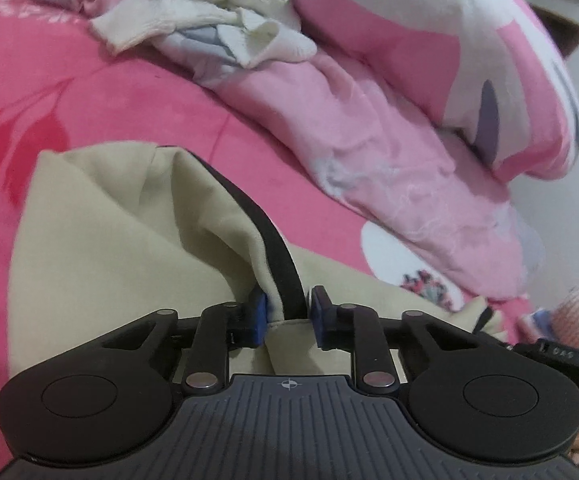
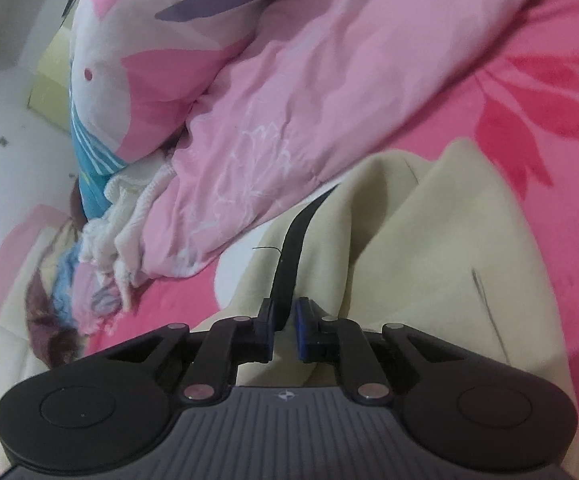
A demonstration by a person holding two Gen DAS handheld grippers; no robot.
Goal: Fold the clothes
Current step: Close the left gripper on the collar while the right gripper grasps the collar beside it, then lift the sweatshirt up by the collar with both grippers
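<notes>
the beige garment (image 1: 121, 232) lies spread on the bright pink flowered blanket (image 1: 89, 80), and the left gripper (image 1: 287, 316) pinches a raised fold of it, its blue-padded fingers (image 1: 260, 312) closed on the cloth right beside the black band (image 1: 277, 248) that runs along the edge. the right gripper (image 2: 285, 328) grips the same beige garment (image 2: 441, 248) at the black band (image 2: 289, 264), jaws nearly together with the strip caught between them. behind both, a crumpled pale pink quilt (image 1: 389, 160) and a printed pillow (image 1: 469, 52) are heaped near the garment (some white knitted clothes (image 1: 209, 20) lie bunched further back, well apart from it).
</notes>
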